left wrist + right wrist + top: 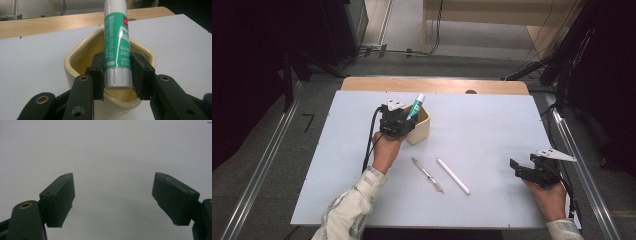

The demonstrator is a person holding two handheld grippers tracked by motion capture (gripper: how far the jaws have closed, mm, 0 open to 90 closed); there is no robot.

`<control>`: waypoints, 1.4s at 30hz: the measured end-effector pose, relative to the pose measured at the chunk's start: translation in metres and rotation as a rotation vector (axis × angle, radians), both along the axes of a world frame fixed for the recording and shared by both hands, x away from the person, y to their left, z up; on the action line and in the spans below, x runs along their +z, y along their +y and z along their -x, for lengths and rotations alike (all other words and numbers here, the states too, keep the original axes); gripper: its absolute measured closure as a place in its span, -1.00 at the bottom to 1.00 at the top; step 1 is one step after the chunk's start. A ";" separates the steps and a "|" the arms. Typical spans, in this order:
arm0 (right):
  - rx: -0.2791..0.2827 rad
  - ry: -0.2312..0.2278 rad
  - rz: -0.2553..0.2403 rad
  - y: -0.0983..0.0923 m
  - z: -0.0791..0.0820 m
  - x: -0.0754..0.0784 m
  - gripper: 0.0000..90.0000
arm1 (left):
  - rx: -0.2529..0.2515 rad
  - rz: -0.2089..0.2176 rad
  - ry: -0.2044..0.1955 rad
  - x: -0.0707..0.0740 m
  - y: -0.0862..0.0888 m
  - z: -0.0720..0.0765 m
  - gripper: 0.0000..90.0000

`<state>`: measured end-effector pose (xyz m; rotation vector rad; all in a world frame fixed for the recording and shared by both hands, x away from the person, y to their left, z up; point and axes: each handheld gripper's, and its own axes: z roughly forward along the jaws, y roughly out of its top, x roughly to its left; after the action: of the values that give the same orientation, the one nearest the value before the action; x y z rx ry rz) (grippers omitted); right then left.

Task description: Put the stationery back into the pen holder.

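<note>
Over the cream cup, left gripper clamps an upright glue stick.

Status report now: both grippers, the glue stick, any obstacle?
Left gripper shut on green-and-white glue stick, held upright over cream ceramic cup. Right gripper open, holding nothing. Nothing in the way.

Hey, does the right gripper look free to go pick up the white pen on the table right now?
Probably yes: the right gripper is open and holds nothing, and only bare table lies between it and the white pen.
</note>
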<state>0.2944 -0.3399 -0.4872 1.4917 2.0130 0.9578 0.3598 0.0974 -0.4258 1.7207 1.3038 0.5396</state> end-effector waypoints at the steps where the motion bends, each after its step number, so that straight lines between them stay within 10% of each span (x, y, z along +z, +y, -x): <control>1: -0.001 0.000 0.000 0.000 0.000 0.000 -0.62 | 0.000 0.000 0.000 0.000 0.000 0.000 0.48; 42: 0.001 -0.004 0.000 0.000 0.000 0.000 -0.62 | -0.027 0.028 -0.025 0.006 0.004 0.012 0.05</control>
<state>0.2944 -0.3400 -0.4869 1.4882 2.0114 0.9600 0.3478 0.1011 -0.4200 1.7012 1.2632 0.5237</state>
